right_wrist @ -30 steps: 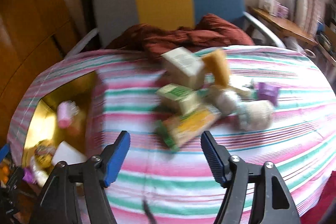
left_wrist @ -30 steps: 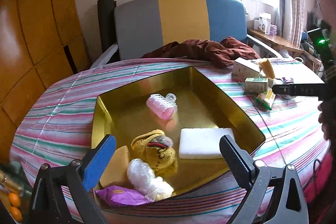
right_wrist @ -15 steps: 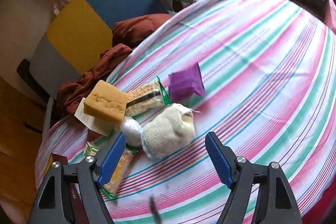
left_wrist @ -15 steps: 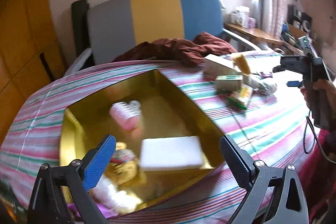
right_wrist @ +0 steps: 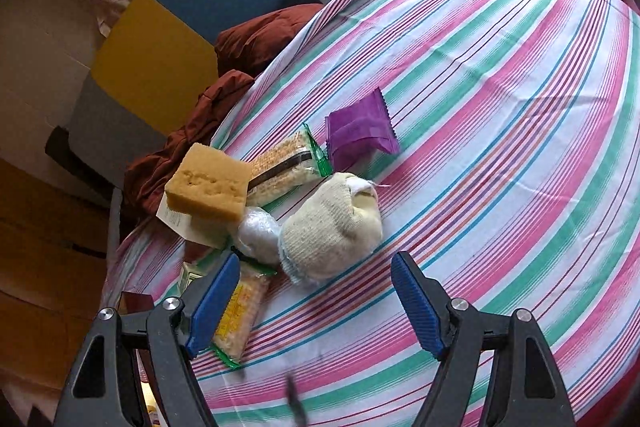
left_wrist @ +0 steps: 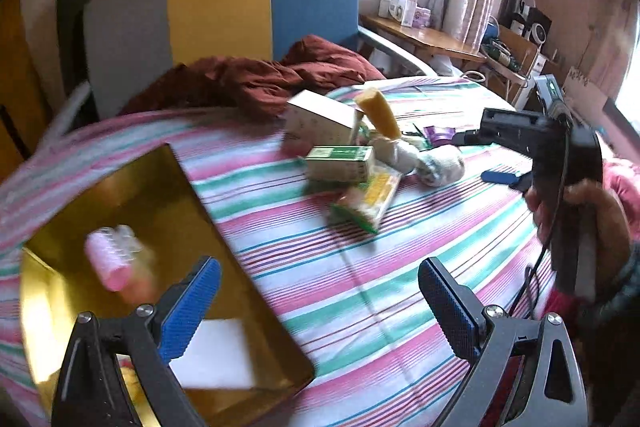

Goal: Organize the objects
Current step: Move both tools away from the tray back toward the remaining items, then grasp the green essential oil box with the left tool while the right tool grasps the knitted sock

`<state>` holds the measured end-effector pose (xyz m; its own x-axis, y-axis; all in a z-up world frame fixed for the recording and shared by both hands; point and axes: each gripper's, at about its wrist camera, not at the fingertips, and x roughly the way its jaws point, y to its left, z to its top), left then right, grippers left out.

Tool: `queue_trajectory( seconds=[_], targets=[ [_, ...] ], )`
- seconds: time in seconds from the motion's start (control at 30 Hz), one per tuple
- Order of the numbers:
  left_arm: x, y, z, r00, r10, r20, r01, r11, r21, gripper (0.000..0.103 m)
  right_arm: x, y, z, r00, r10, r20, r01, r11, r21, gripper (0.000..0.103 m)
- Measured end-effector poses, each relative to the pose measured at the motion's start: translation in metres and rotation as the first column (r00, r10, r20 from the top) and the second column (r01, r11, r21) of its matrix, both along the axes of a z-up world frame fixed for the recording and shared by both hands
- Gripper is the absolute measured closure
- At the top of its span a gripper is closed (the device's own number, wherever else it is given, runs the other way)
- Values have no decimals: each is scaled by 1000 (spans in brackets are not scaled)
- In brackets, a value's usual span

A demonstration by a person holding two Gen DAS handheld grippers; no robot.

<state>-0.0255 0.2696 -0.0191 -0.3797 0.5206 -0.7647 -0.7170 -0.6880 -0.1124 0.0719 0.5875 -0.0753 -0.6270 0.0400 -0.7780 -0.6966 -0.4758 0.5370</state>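
Right wrist view: your right gripper (right_wrist: 316, 299) is standing apart, empty, pointing down just short of the rolled sock (right_wrist: 328, 227).
Left gripper (left_wrist: 316, 311): gaping, holding nothing.
Hidden: its finger is covering part of the white block (left_wrist: 216, 355).
Gold tray (left_wrist: 248, 267): holding a blurred pink roller (left_wrist: 114, 259).

We see a glossy gold metal tray (left_wrist: 192, 195), a porous sponge (right_wrist: 208, 183), a knitted sock (right_wrist: 332, 231), and striped cloth (right_wrist: 500, 107) covering the bench.
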Motion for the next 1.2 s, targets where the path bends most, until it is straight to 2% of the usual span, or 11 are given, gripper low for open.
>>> queue_trajectory(
  seconds=[0.17,0.3,0.5,0.63,0.87,0.93,0.97,1.0,1.03,1.13,1.2],
  targets=[
    [-36,32,-5,984,42,172,-52,997,49,3,-4,-2,2,1000,20,-15,-20,1000,4,24],
    [-64,60,-13,966,93,241,-108,993,49,4,-4,-1,2,999,25,-29,-25,1000,-4,24],
    [-108,102,-35,915,177,363,-201,979,29,4,-7,0,0,999,33,-37,-34,999,-20,24],
    [-128,124,-54,881,226,415,-242,970,-14,4,-7,1,-1,999,33,-39,-34,999,-26,24],
    [-148,136,-86,817,293,496,-295,952,-75,5,-7,2,-3,999,27,-20,-27,999,-17,23],
    [-146,137,-84,841,275,467,-277,959,-66,10,-6,3,-3,1000,20,-13,-20,1000,-15,23],
    [-145,136,-83,850,259,458,-263,963,-57,22,-5,3,-3,1000,15,-10,-16,1000,-14,23],
    [-144,136,-83,858,248,450,-248,967,-61,29,-5,4,-4,1000,11,-7,-12,1000,-13,23],
    [-142,134,-83,871,237,430,-232,971,-66,31,-4,4,-4,1000,6,-3,-6,1000,-11,23],
    [-140,125,-82,889,201,411,-197,979,-51,39,-2,7,-4,999,-28,15,28,1000,8,23],
    [-139,117,-82,899,184,399,-180,983,-46,49,-1,10,-5,999,-48,26,48,999,14,23]
  ],
)
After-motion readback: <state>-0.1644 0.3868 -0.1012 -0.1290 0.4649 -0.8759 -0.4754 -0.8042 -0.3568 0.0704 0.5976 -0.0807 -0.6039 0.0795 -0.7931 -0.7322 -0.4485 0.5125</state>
